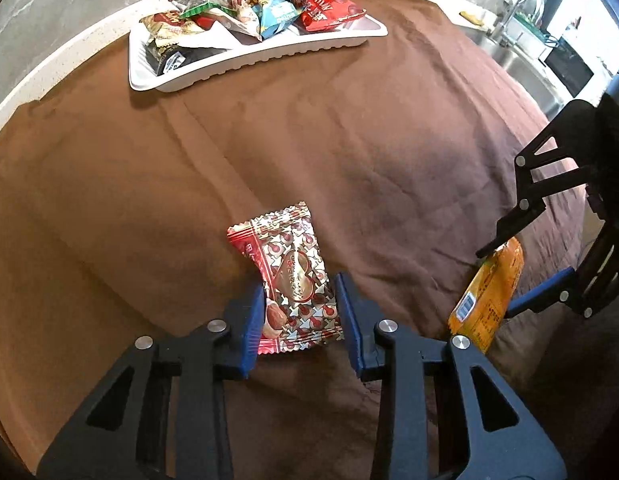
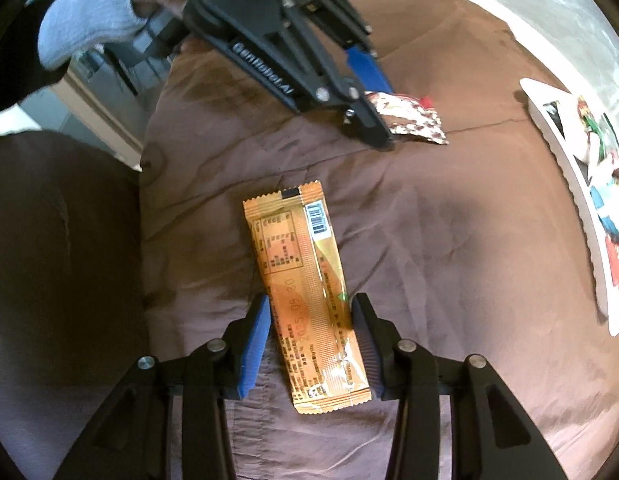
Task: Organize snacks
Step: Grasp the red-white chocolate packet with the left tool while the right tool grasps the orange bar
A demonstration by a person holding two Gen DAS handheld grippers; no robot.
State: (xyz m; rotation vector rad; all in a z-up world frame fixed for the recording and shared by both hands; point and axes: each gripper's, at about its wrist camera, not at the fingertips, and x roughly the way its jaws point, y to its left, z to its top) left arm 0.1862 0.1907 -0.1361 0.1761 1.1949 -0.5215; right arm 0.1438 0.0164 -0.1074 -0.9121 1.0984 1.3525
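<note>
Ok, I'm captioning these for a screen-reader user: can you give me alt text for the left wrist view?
The left gripper has its blue fingers closed around a red and silver snack packet on a brown cloth. At the right edge, the right gripper holds an orange snack bar. A white tray heaped with snack packets sits at the far side.

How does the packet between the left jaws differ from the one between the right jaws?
The red-and-silver nut packet is short and broad; the orange bar packet is long and narrow. The nut packet is patterned, while the orange bar packet shows its printed back with a barcode. Both lie on the brown cloth.
</note>
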